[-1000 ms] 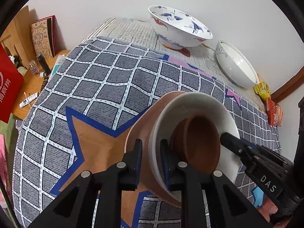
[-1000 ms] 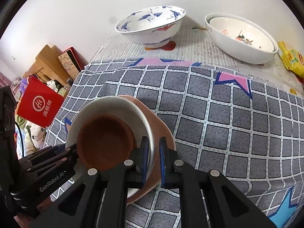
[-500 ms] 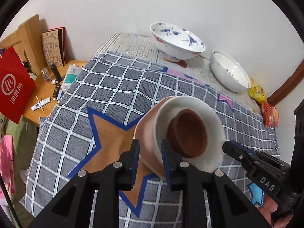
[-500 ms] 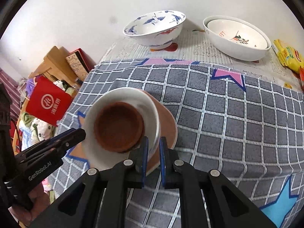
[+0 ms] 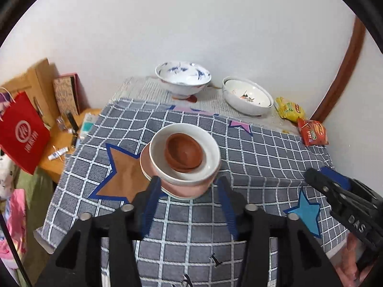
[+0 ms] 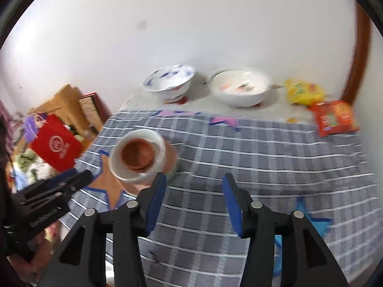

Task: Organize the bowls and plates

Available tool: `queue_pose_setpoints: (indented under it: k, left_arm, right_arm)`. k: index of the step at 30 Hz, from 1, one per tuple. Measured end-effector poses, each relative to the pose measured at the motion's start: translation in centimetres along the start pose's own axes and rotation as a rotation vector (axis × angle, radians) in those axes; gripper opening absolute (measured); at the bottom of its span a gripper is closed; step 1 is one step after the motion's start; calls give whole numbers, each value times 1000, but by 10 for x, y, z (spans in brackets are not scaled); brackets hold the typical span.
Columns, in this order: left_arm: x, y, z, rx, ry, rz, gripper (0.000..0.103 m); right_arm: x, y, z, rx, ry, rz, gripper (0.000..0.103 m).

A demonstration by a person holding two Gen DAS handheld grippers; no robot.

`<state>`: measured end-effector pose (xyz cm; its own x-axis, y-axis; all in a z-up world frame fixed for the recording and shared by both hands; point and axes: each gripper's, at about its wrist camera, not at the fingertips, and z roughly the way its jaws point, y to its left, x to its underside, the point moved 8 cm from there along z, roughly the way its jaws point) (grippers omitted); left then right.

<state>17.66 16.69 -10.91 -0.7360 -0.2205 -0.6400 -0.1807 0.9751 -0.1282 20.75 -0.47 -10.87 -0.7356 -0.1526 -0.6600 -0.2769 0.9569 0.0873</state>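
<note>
Brown bowl (image 5: 184, 151): we see it nested in a white bowl (image 5: 210, 165), which sits in a pink bowl (image 5: 184, 190), the stack resting on the checked cloth (image 5: 263, 157) over the table.
Left tongs (image 5: 189, 203): ours stand apart and are opening, nothing between the pads; the stack lies just ahead of the tips, apart from them.
Right tongs (image 6: 194, 199): also apart and opening, with only cloth between; the stack (image 6: 137, 155) lies ahead and left of the left finger, clear of it.
Back of table: we see a blue-patterned bowl (image 5: 183, 81) and a white bowl with a red motif (image 5: 247, 95) near the wall, well apart from the stack.
Left view only: sharp; it shows the right tongs at the right edge with a hand (image 5: 352, 263) under them.
Right view only: blurred; it shows the left tongs at the left edge.
Both views: snack packets (image 5: 301, 122) at the far right corner, a red bag (image 5: 21, 136) at left.
</note>
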Motion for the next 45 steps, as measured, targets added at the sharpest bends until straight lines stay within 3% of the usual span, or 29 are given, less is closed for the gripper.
queue_pose_setpoints:
  k: [3,10,11,15,18,28,45]
  left_arm:
    - [7,-17,-19,-7,-39,20,59]
    - [28,-52,-57,31,-100,61,76]
    - [32,-57,-61,38,-103,67,79]
    - [47,-69,-79,59,-121,86,83]
    - [55,-72,-93,44,-161,96,94]
    - [69,-80,-111,48,-169,104,94]
    - [71,-86,-115,19,-175,132,94]
  right_arm:
    - [12,-21,-31,66,-41,10,59]
    - [46,-63,-77,187,-48,48,60]
    - [50,-65,-81,186,-48,57,62]
    - [66,-76,-106,165,-80,87,85]
    - [74,-75,-120,128,-82,88,89]
    - [89,-75,-147,157,-110,99,91]
    - [96,-79,-155,180,-129,114,91]
